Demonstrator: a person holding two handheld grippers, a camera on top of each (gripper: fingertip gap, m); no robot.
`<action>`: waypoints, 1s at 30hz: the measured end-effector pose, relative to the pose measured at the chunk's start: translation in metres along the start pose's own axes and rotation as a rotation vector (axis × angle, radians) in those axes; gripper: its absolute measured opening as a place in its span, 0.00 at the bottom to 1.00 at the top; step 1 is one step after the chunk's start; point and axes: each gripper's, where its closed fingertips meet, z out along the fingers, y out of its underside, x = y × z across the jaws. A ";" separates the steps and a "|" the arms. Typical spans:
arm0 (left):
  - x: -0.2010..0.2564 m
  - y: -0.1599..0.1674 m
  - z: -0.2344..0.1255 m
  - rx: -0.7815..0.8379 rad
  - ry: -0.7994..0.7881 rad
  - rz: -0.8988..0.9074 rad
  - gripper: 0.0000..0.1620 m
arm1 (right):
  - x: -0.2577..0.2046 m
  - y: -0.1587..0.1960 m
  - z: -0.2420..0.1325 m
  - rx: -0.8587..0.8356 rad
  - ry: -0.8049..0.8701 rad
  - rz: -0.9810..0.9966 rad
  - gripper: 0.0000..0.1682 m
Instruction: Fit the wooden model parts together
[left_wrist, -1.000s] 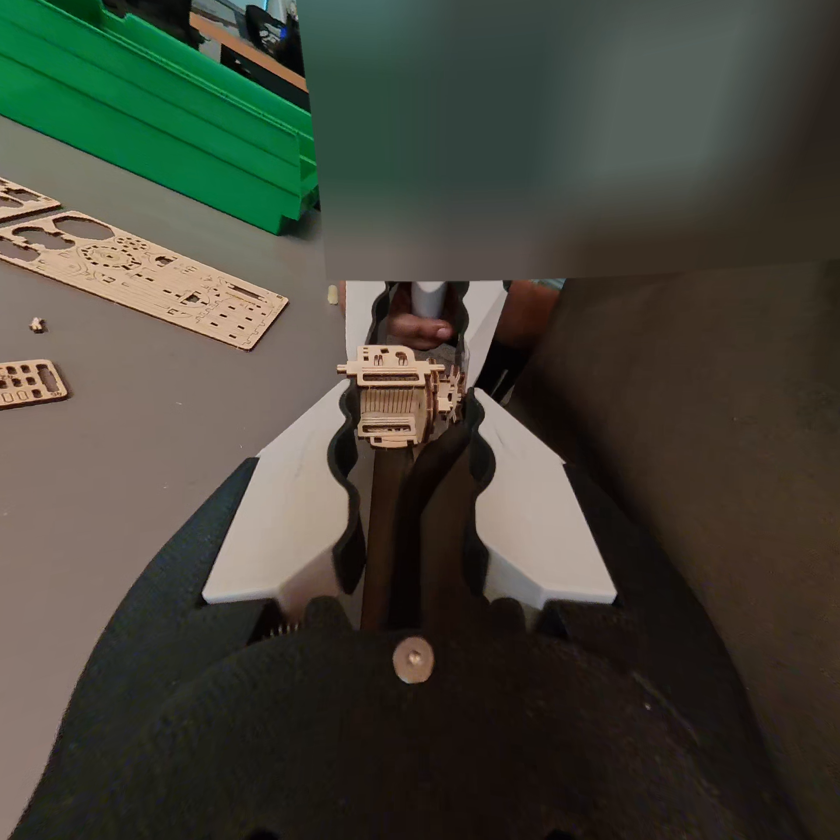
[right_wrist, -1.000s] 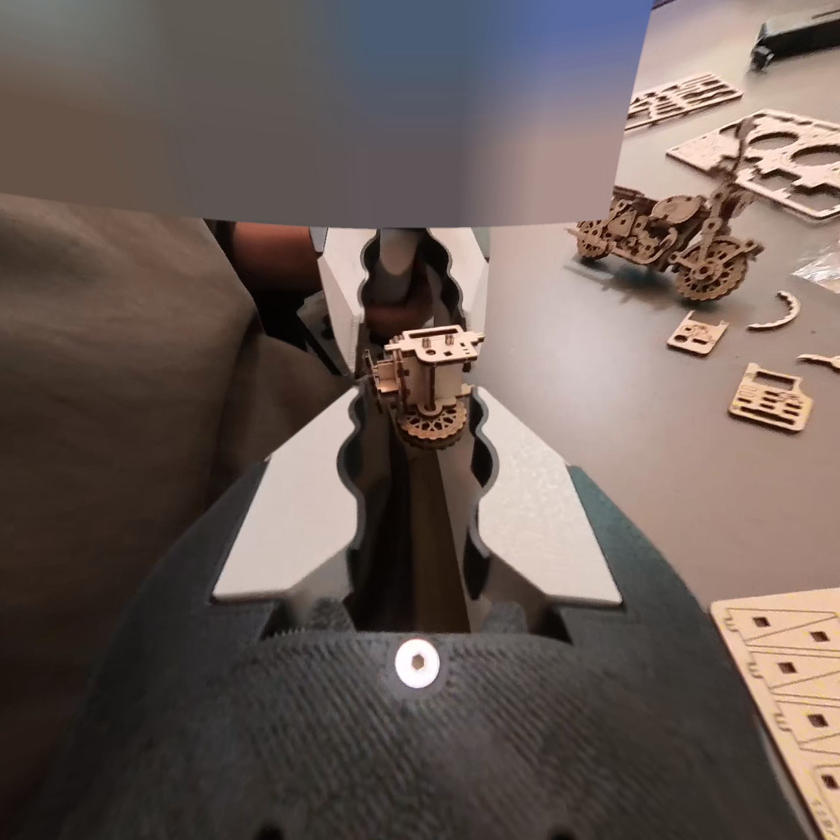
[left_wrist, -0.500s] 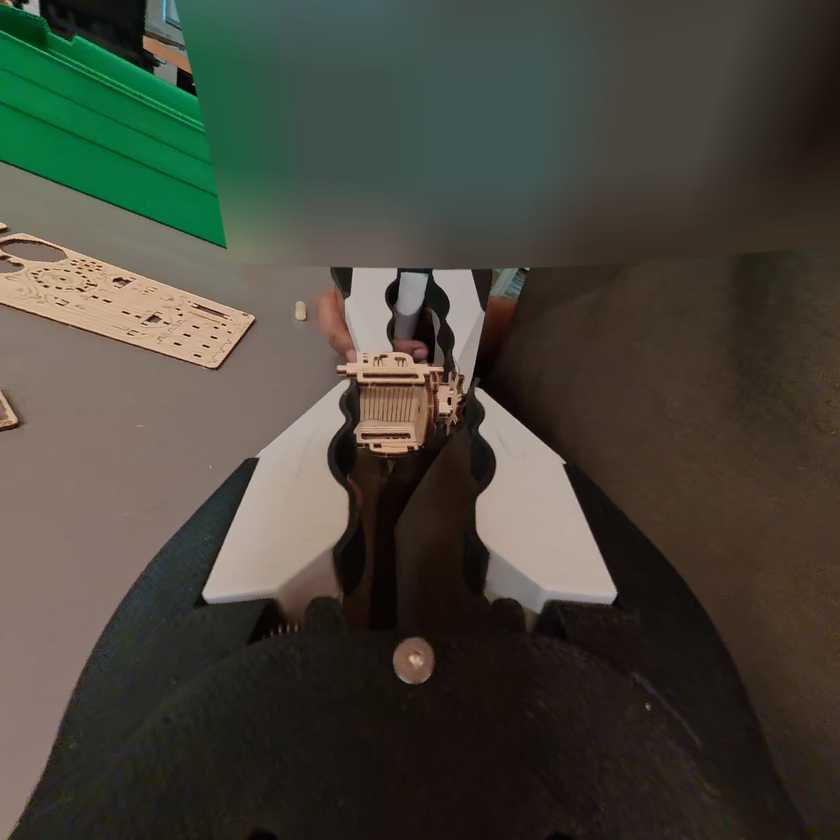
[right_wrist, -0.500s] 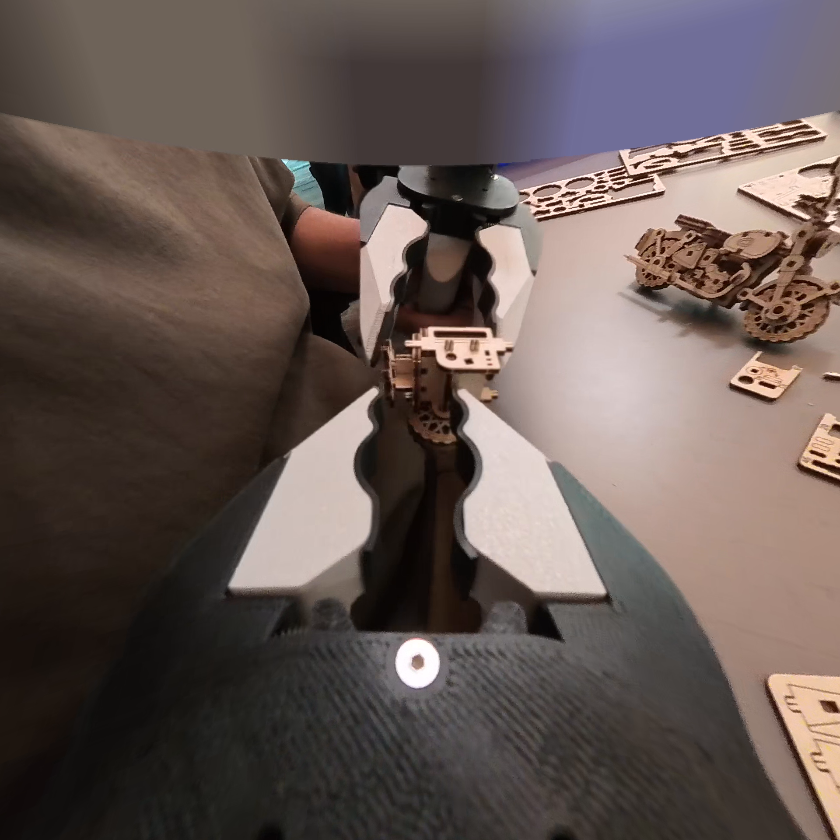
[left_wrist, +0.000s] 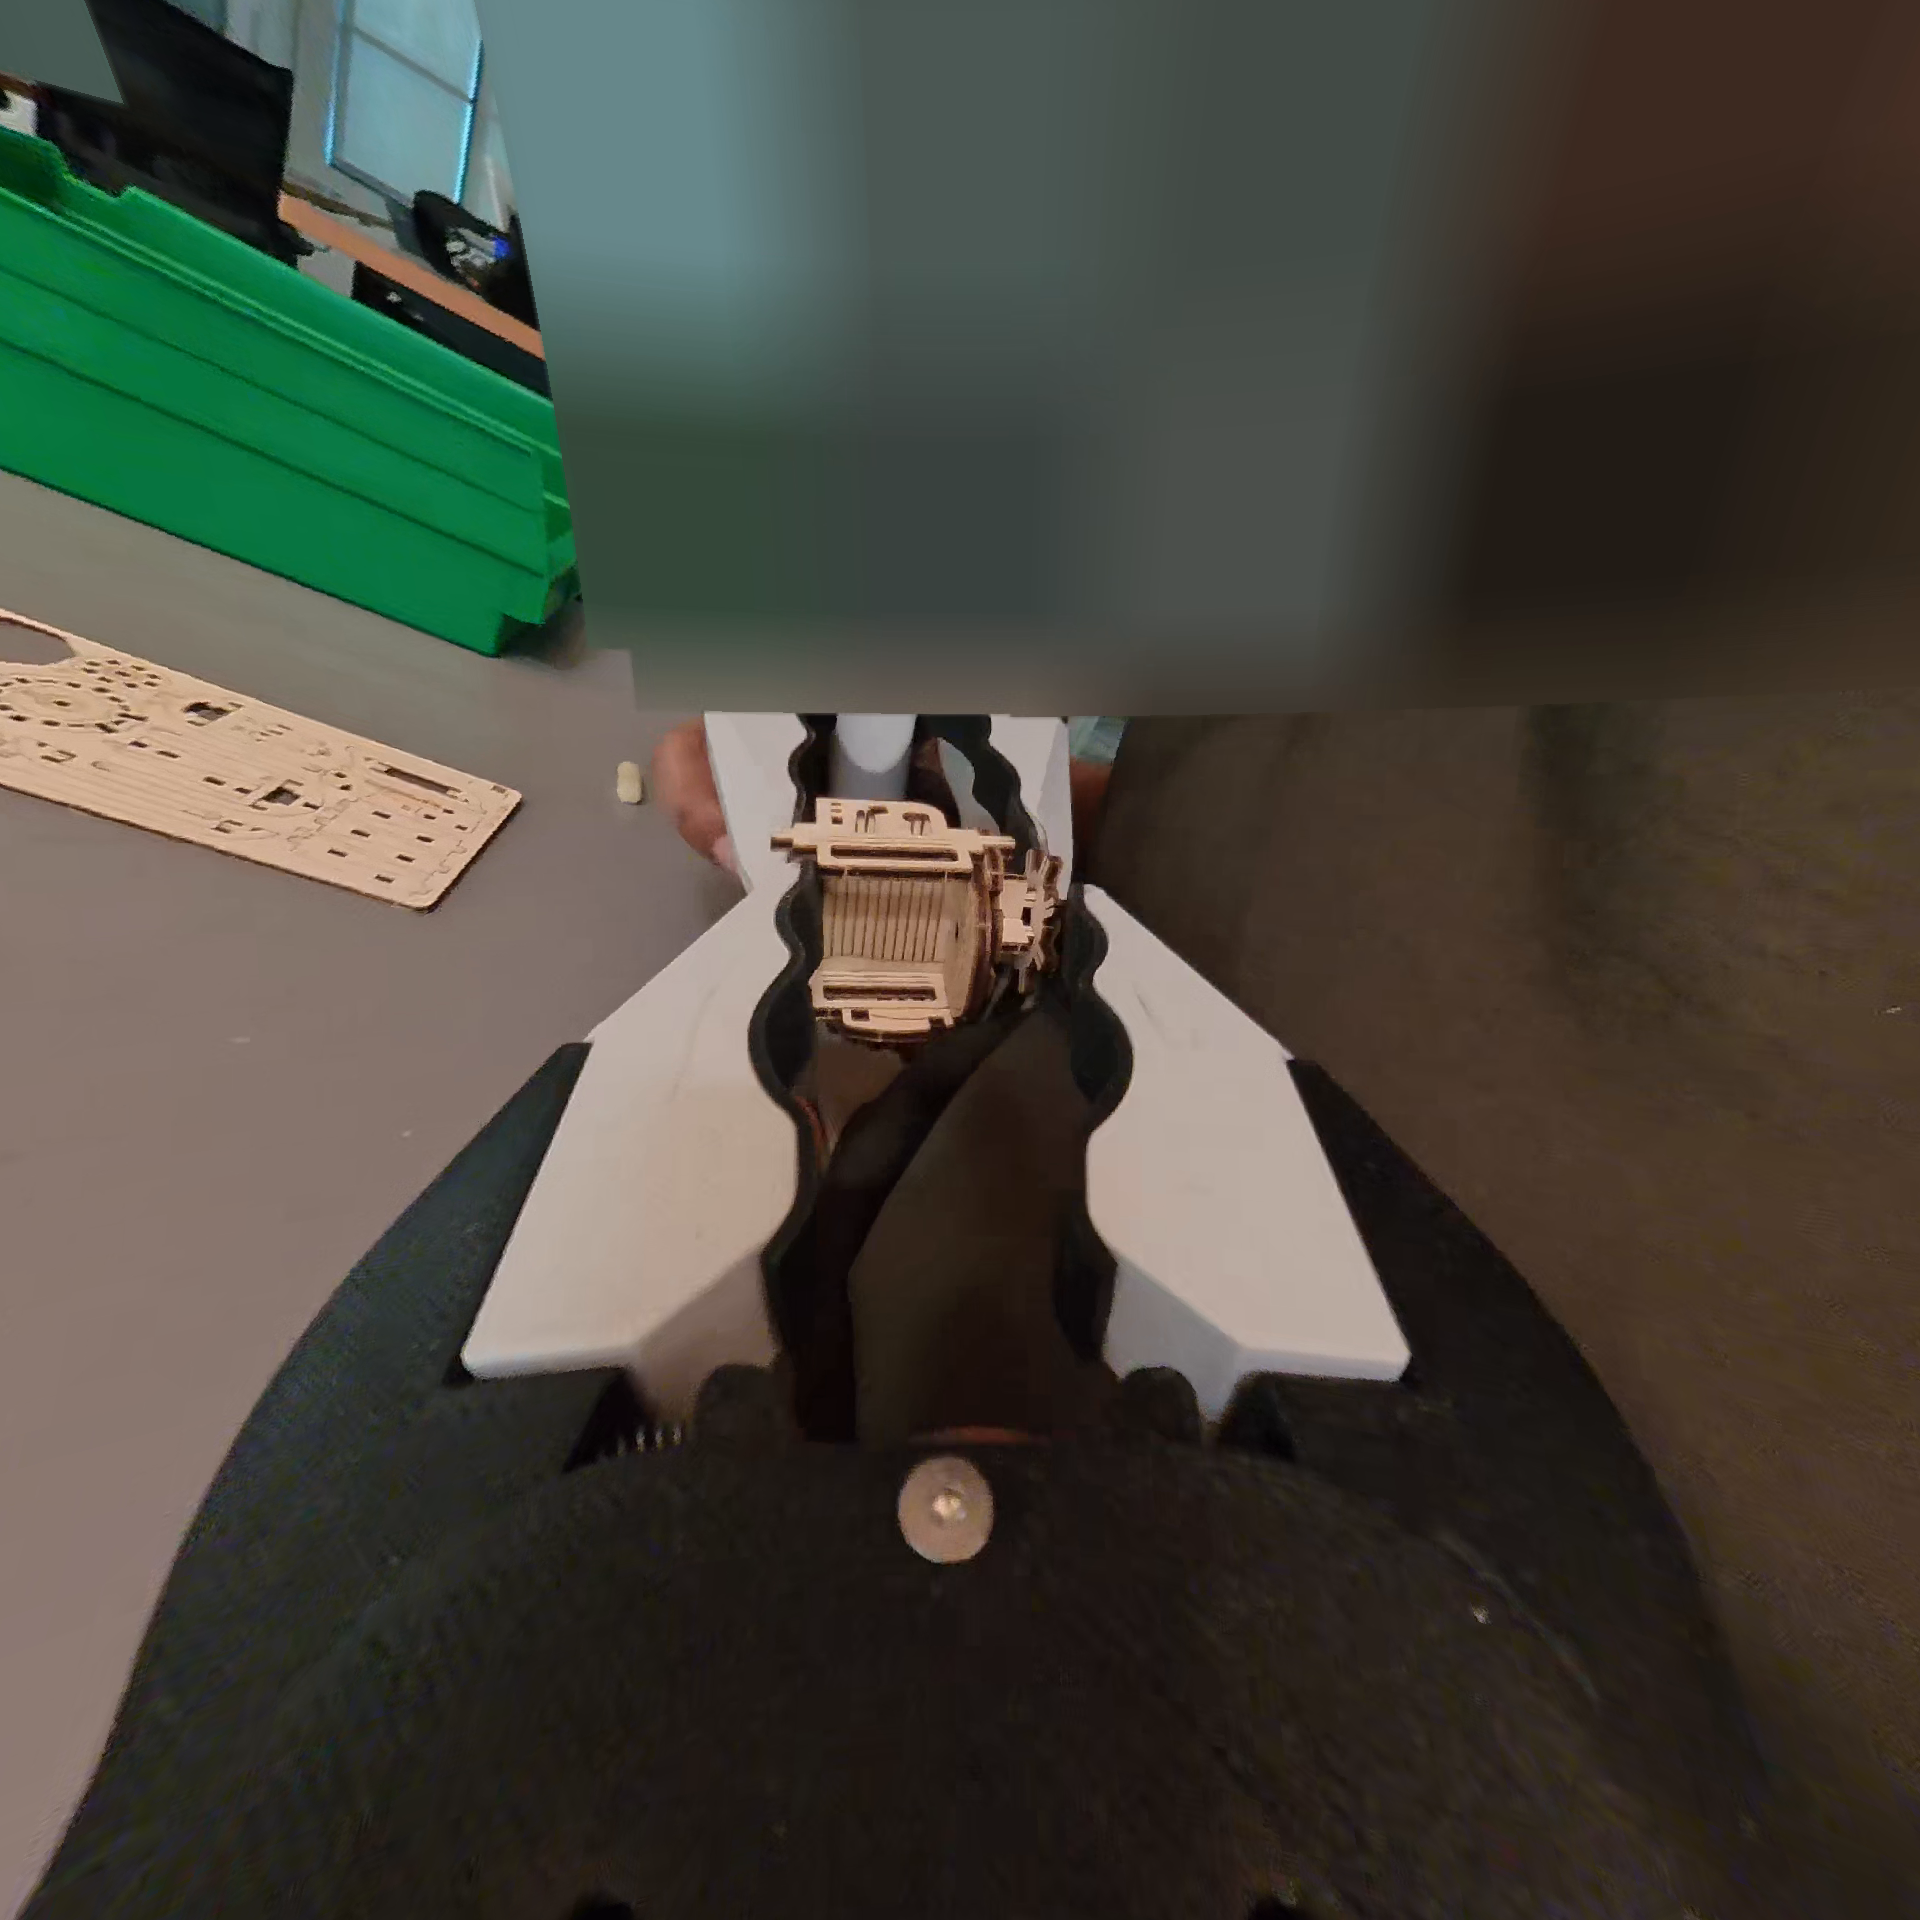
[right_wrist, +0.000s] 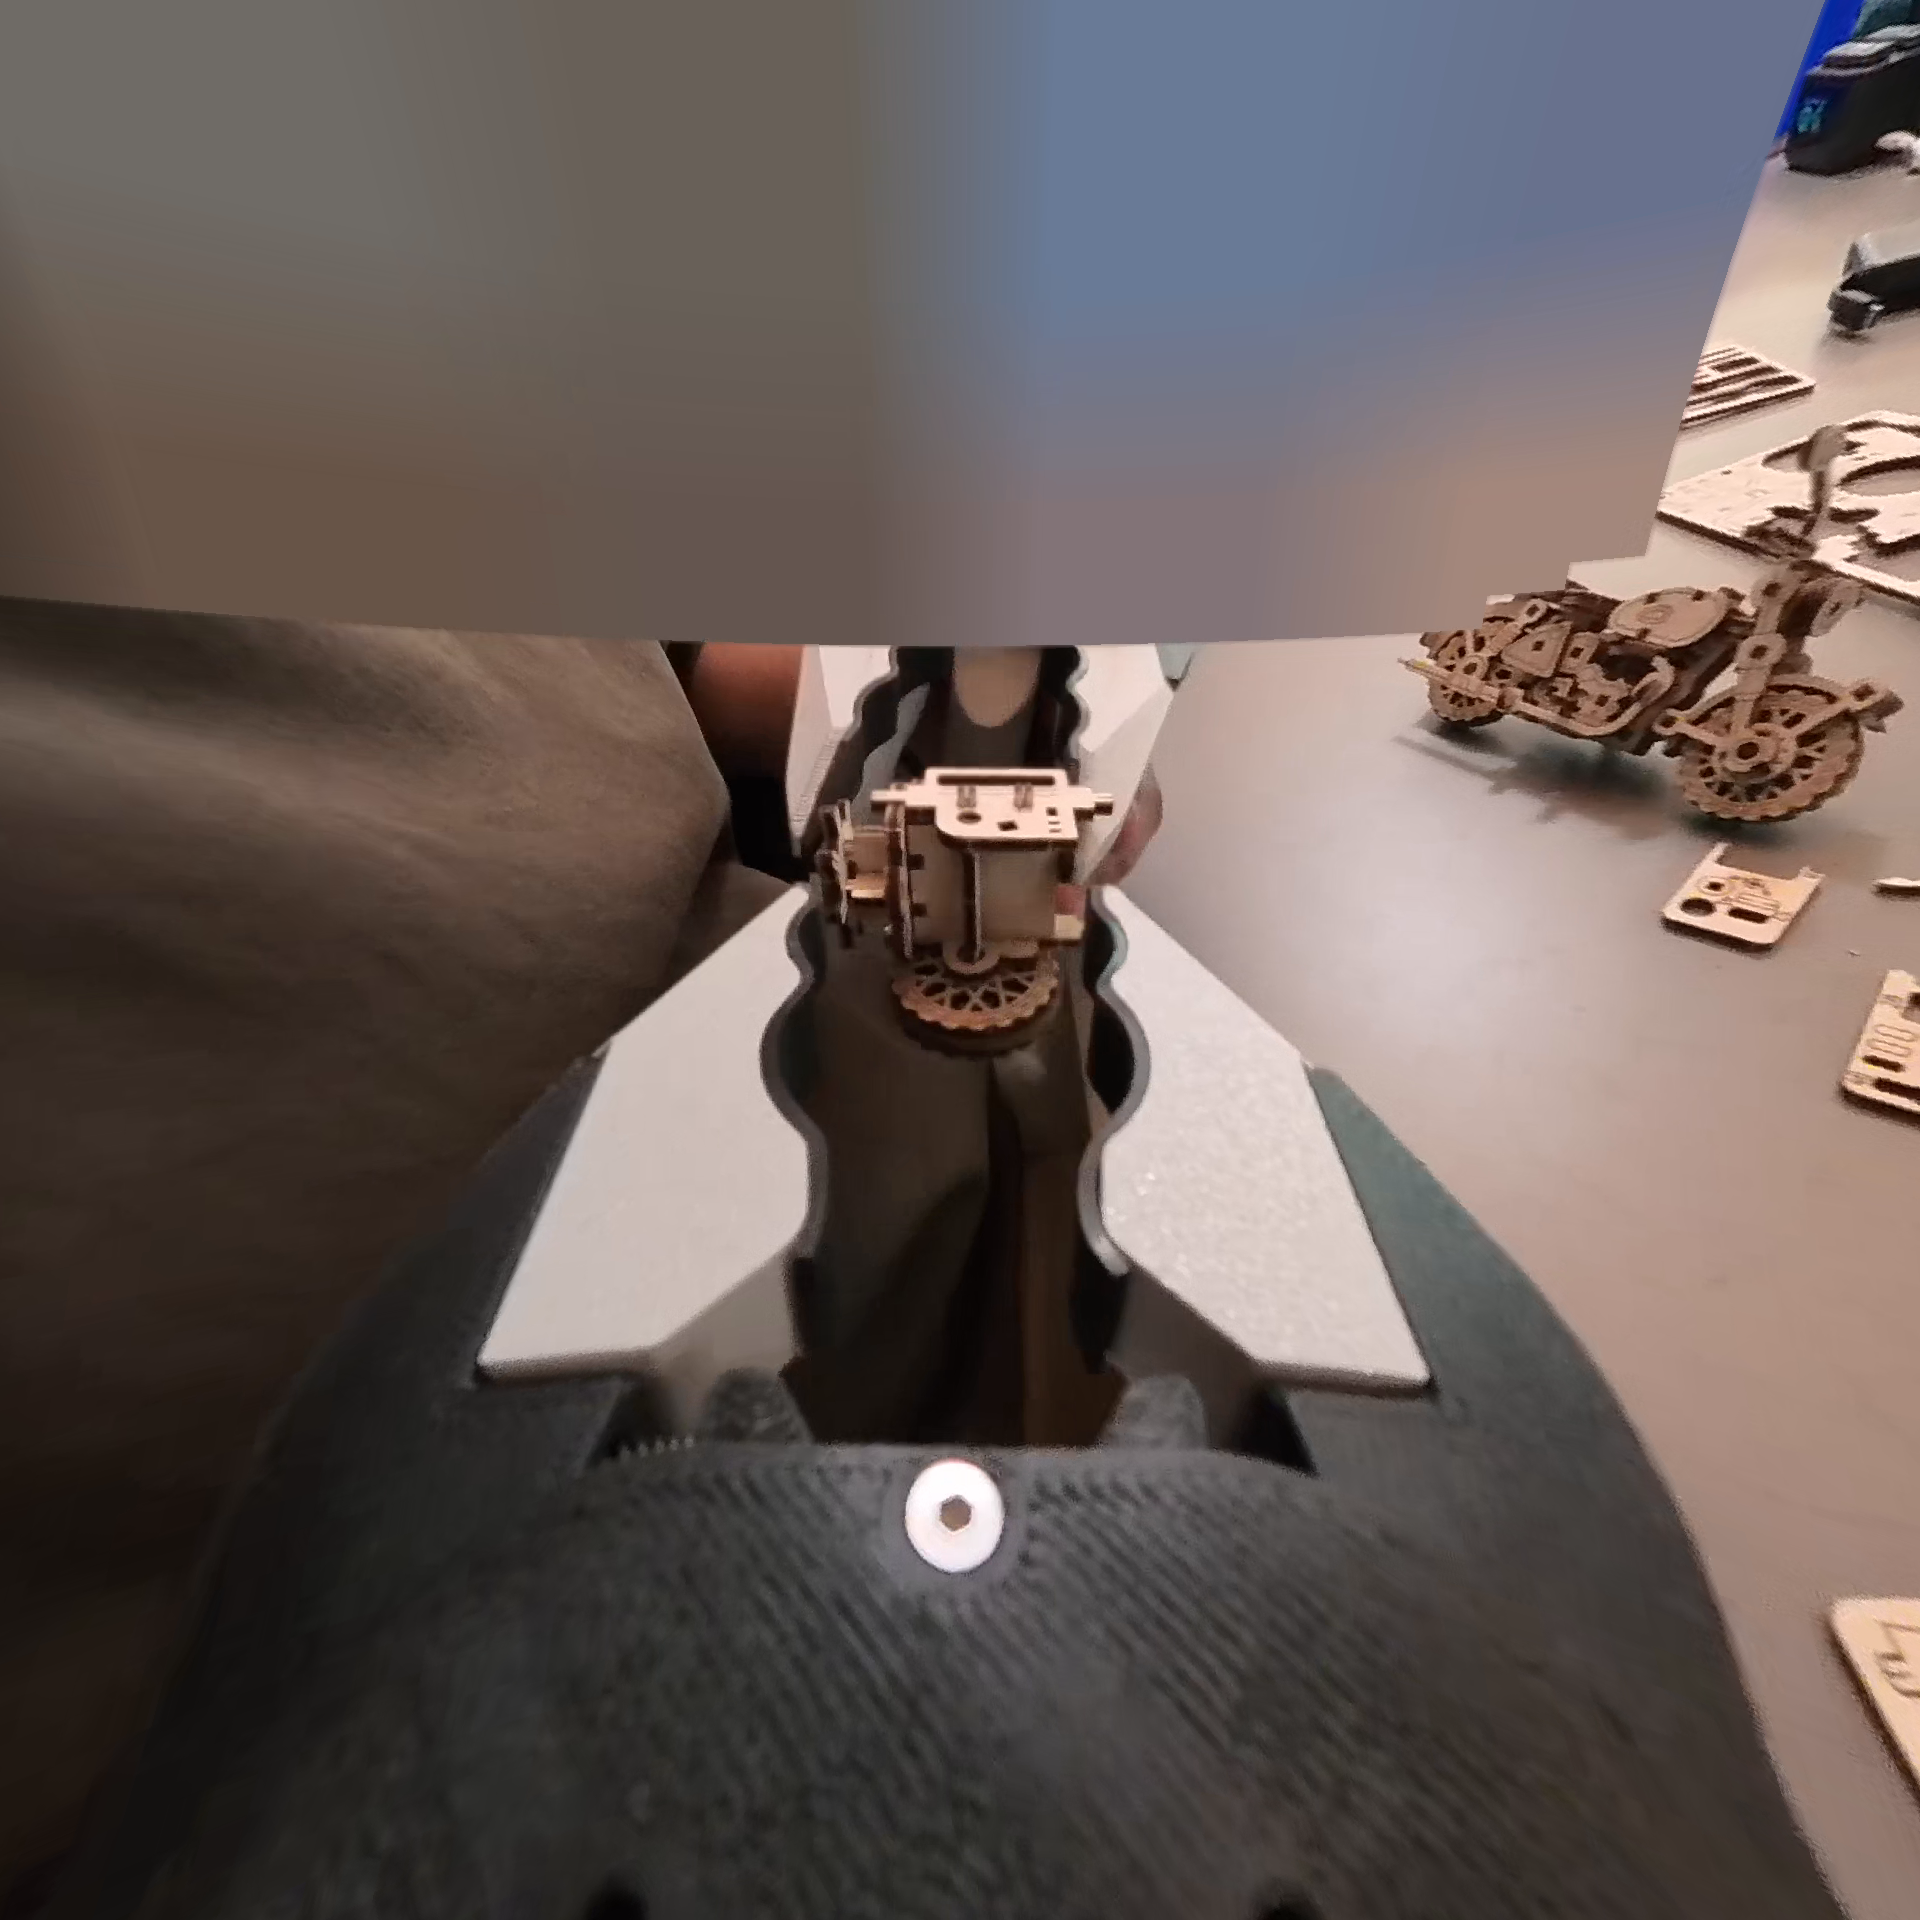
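Observation:
A small wooden engine-like assembly (left_wrist: 904, 925) with ribbed sides hangs in the air between my two grippers, which face each other. My left gripper (left_wrist: 930, 920) is shut on it, fingertips against its two sides. In the right wrist view the same assembly (right_wrist: 977, 873) shows a boxy face and a toothed wheel (right_wrist: 971, 997) underneath. My right gripper (right_wrist: 951, 914) closes on it from the opposite end, and its tips touch both sides. Each view shows the other gripper's white fingers (left_wrist: 748, 790) (right_wrist: 1132, 727) just beyond the assembly.
A green crate (left_wrist: 260, 436) and a punched wooden sheet (left_wrist: 260, 790) lie left on the grey table (left_wrist: 208, 1091). A finished wooden motorcycle (right_wrist: 1683, 696), loose small plates (right_wrist: 1740, 909) and more sheets (right_wrist: 1818, 499) lie right. The person's brown shirt (right_wrist: 312, 935) is close behind.
The assembly stays held between both grippers while they swing slightly. The right gripper's jaws stand wider than half a second ago, and the assembly's boxy side now faces its camera.

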 end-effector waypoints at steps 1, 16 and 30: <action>0.002 -0.003 0.001 0.019 0.015 -0.011 0.27 | -0.002 -0.002 0.000 0.011 -0.012 0.011 0.29; -0.003 -0.025 0.006 0.174 0.040 -0.127 0.27 | 0.000 -0.018 -0.005 0.140 -0.027 0.128 0.28; -0.014 -0.019 0.000 0.129 -0.092 -0.045 0.27 | 0.014 -0.019 -0.005 0.155 0.031 0.118 0.28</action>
